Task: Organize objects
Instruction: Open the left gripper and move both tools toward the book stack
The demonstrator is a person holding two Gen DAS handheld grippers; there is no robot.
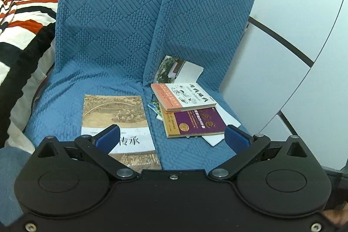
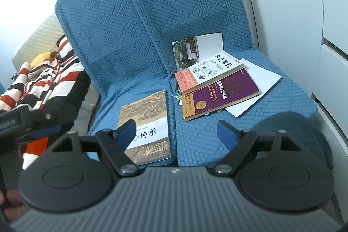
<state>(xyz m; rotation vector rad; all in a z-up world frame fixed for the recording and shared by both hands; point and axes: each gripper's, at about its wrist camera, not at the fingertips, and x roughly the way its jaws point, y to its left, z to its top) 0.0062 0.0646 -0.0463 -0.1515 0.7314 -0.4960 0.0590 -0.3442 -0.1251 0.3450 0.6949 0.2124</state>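
Observation:
A tan book with a landscape painting and a white title band (image 1: 118,123) (image 2: 148,125) lies flat on the left blue seat cushion. On the right cushion sits a loose pile: a purple book (image 1: 195,123) (image 2: 221,95), an orange and white book (image 1: 183,96) (image 2: 208,73) on top of it, a photo booklet (image 1: 174,69) (image 2: 191,49) leaning on the backrest, and white sheets (image 2: 258,84) underneath. My left gripper (image 1: 171,137) stands open just above the seat, between the tan book and the pile. My right gripper (image 2: 176,132) is open too, with nothing between its pads.
Two blue quilted seat backs (image 1: 113,14) rise behind the cushions. A striped red, black and white blanket (image 1: 24,14) (image 2: 50,77) lies to the left. White cabinet panels (image 1: 304,25) (image 2: 282,3) stand to the right. The other gripper's body (image 2: 24,123) shows at the left edge.

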